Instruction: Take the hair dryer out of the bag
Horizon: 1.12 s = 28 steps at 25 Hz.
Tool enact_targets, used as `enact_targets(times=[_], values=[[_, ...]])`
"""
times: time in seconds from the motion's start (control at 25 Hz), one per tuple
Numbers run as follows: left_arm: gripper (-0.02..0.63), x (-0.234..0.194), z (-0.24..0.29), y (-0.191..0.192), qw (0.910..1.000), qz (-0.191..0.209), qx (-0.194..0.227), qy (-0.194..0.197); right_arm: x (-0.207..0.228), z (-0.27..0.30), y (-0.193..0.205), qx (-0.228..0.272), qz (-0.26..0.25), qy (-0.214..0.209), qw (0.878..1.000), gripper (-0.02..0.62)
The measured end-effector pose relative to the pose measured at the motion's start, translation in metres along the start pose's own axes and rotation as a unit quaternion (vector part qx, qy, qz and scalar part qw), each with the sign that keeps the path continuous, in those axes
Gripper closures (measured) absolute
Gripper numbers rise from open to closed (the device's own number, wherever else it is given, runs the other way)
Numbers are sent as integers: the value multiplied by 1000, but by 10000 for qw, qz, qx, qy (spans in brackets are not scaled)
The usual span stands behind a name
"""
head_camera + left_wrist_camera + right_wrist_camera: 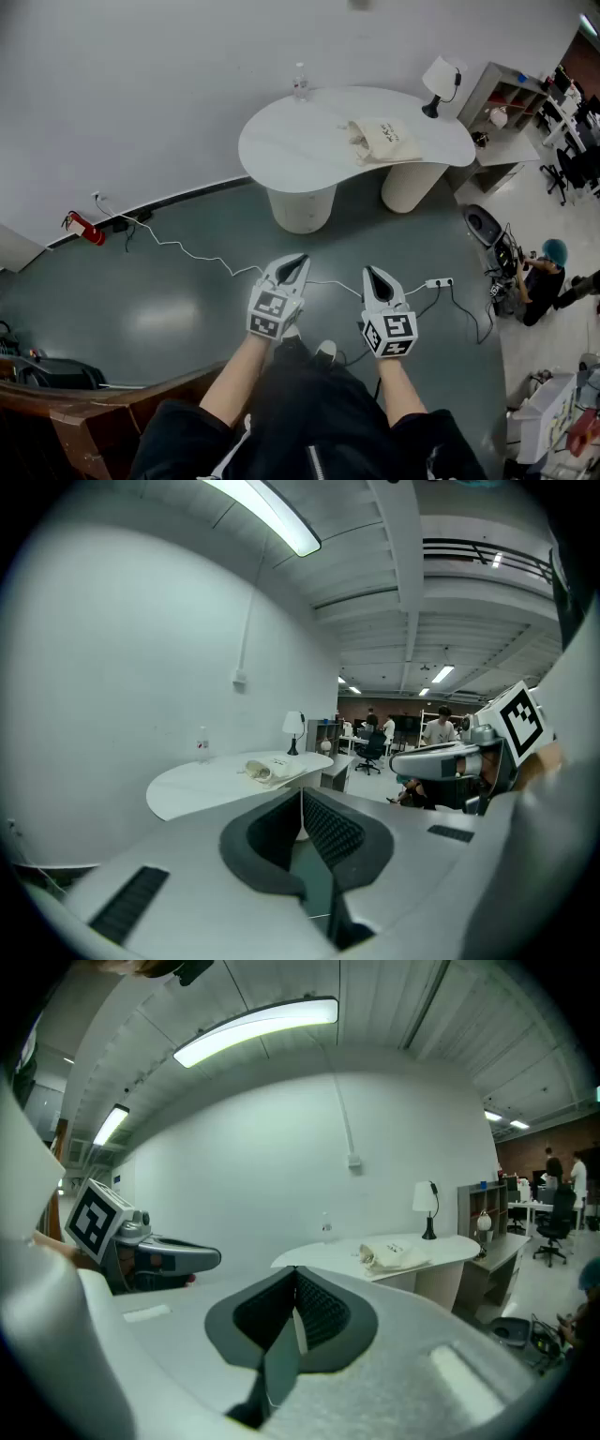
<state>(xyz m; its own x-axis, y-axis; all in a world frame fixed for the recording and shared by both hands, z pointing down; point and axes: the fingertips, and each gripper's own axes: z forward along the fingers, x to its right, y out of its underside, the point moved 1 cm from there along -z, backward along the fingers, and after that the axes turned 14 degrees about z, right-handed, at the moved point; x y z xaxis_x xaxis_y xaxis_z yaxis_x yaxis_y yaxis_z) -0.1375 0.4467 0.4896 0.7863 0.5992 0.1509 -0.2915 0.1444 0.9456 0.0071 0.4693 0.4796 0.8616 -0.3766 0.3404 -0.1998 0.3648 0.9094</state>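
Person stands on a grey-green floor (169, 309), both arms held out in front, well short of the table.

Left gripper (298, 259): jaws together, pads meeting, nothing between them. It tilts a little downward toward the floor and table.

Right gripper (373, 273): jaws also closed tight and empty, held just right of the left one, with a small gap between the two.

Bag (381, 141): cream cloth with dark print on its side, lying flat and slumped on the right half of the white rounded table (281, 145), toward its near edge. It is far ahead of both grippers, well apart from them, with open floor between. It sits roughly straight ahead of the right gripper and off to the right of the left one. Neither gripper touches it.

Hair dryer: cannot be made out from this distance. The bag's left end looks bunched and perhaps open, but it is too small to tell.

Also on the table: a clear bottle (300, 82) at the far edge and a white-shaded lamp (441, 79) at the far right end. A shelf unit (511, 101) stands right of the table.

A white cable (187, 251) runs across the floor to a power strip (439, 282) near the right gripper. A person (544, 277) crouches at the far right.
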Motion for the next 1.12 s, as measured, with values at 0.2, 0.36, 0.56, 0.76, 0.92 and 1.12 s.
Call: enact_targets(times=[0.2,0.36,0.56,0.76,0.92,1.12], values=[[589,-6,-4,4,10000,12,-8,23,-7,4,-1,206,6,39,9998,563],[589,-12,0,2,10000,56,21,55,-9,10,-4,246,-50,153,9996,564],[589,-16,7,-1,9998,54,75,152,-5,15,-5,211,12,259,9994,565],[589,-24,11,-6,9994,101,174,270,-1,22,-10,260,80,438,9987,563],[589,-35,18,-3,9989,137,173,409,-2,36,-11,267,118,505,9983,563],[589,-50,25,3,9987,121,169,472,1,49,-9,264,204,625,9975,565]])
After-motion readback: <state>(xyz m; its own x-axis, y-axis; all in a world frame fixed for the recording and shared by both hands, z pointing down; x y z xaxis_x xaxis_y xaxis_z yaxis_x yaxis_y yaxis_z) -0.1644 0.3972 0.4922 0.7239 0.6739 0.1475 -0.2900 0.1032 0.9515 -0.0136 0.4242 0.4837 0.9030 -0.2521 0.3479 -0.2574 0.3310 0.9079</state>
